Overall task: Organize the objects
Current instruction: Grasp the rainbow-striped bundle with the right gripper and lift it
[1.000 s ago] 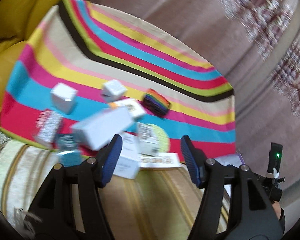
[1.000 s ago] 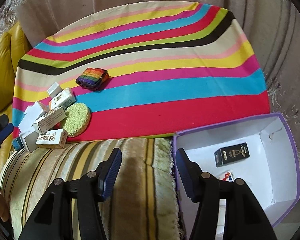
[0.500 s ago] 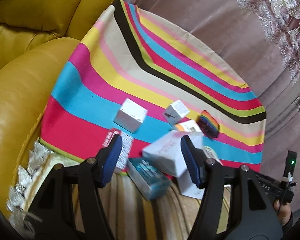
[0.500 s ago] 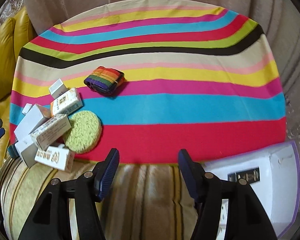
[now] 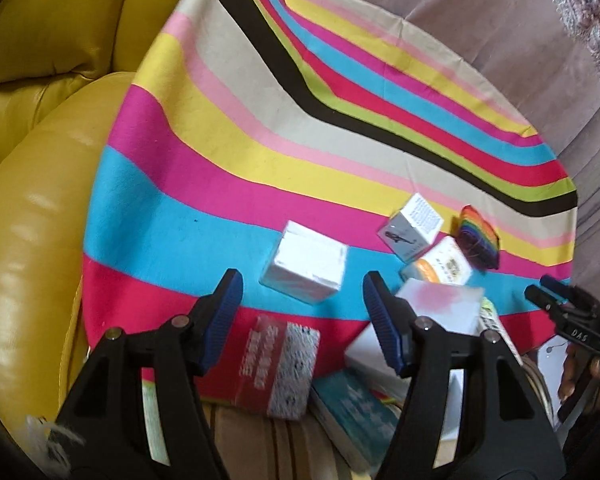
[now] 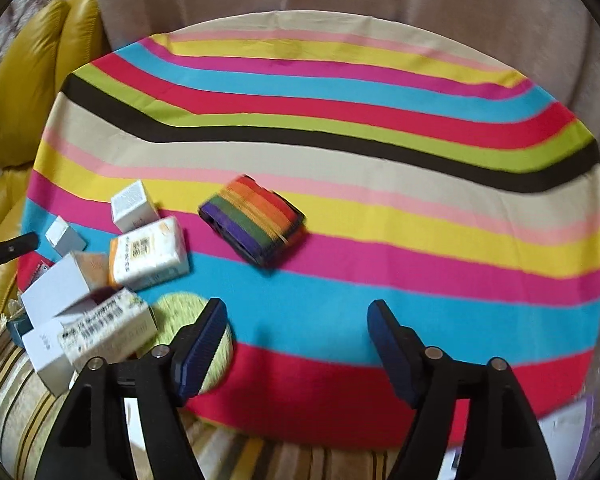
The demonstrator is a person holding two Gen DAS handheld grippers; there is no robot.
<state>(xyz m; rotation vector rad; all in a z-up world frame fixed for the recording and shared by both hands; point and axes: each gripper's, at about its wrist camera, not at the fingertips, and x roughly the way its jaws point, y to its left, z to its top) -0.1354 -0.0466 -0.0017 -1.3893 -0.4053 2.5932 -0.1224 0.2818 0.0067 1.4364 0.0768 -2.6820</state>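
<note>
Two claws hover spread and empty over a striped cloth strewn with small cartons.

Left claw, blue ribbed pads apart, points at a white cube-shaped box lying on the cloth's blue band, with a flat red-and-white carton just below it. Right claw hangs spread above the smooth woven striped cloth; a rainbow-banded rectangular pouch lies ahead of it, and a round, nubbly green sponge sits by its left finger, touching a heap of cardboard boxes. Glossy yellow leather cushions border the cloth.
</note>
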